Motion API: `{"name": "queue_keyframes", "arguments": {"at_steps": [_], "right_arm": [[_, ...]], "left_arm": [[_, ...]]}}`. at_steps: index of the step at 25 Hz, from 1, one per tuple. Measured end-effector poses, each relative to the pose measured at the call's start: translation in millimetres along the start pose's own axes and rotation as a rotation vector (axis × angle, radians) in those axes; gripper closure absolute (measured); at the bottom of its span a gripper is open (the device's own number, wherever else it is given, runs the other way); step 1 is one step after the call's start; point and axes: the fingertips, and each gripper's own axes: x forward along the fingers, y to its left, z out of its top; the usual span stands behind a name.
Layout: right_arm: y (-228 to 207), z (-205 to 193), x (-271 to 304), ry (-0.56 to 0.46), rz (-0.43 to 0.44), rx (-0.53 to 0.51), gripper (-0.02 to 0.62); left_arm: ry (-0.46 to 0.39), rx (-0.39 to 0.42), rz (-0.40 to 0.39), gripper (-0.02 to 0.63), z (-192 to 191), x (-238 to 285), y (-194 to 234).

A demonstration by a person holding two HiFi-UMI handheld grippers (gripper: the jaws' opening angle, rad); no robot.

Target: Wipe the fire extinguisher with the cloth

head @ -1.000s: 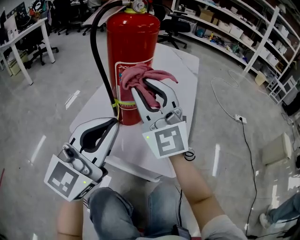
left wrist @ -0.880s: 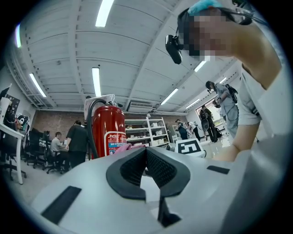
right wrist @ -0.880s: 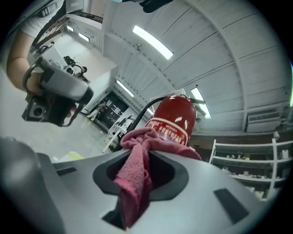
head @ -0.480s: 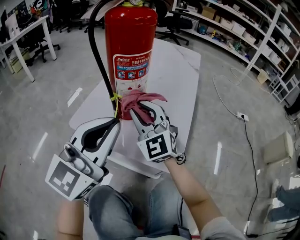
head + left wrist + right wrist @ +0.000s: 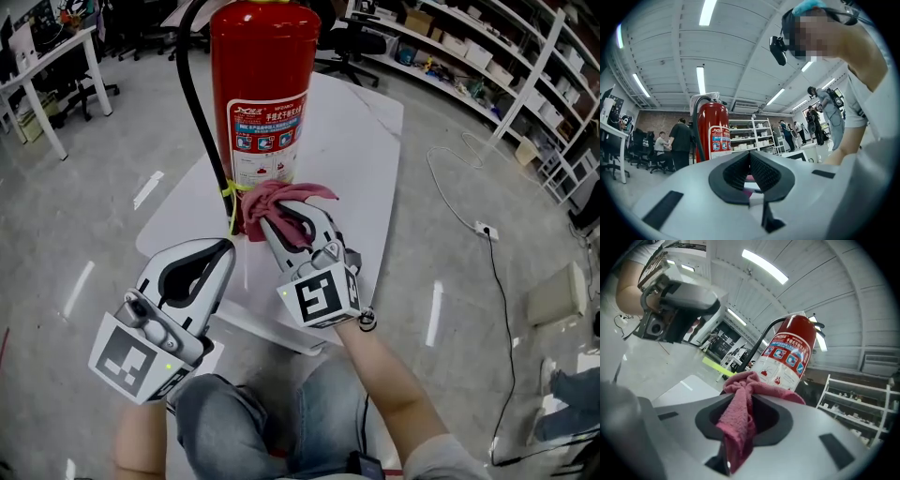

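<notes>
Just ahead of the right gripper [image 5: 281,211] stands a tall red metal fire extinguisher [image 5: 262,84]; its own view shows jaws clamping pink terry cloth [image 5: 739,413]. Left gripper [image 5: 751,158] closed, empty, beside black hose [image 5: 192,103]

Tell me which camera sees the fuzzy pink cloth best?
The right gripper view: the fuzzy pink cloth fills its middle, pinched by the right gripper. The head view shows it bunched by the red fire extinguisher; the left gripper view, a pink sliver.
</notes>
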Motion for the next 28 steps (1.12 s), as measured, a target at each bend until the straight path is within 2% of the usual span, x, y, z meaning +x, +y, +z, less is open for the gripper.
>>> {"name": "queue_keyframes", "arguments": {"at_steps": [5, 9, 14, 18, 23, 28], "right_arm": [[-34.1, 42.5, -3.4, -0.125, -0.063, 0.019, 0.502], [-59.5, 71.2, -5.3, -0.149, -0.089, 0.061, 0.502], [-90.7, 109.4, -4.8, -0.208, -0.101, 0.124, 0.502], [-110.7, 133.6, -4.3, -0.224, -0.104, 0.145, 0.502], [-124.6, 160.0, -8.3, -0.199, -0.081, 0.154, 0.502], [-136.4, 189.8, -21.2, -0.152, -0.049, 0.212, 0.502]], "left_arm": [[0.026, -0.038, -0.006, 0.597, -14.9, 6.9, 13.7], [0.068, -0.088, -0.041, 0.597, -11.2, 22.7, 25.6], [0.099, -0.090, -0.087, 0.597, 14.6, 46.3, 41.9], [0.103, -0.092, -0.096, 0.597, 37.6, 57.5, 52.9], [0.107, -0.096, -0.089, 0.597, 75.9, 63.9, 52.7], [0.126, -0.107, -0.080, 0.597, 128.0, 60.0, 50.7]]}}
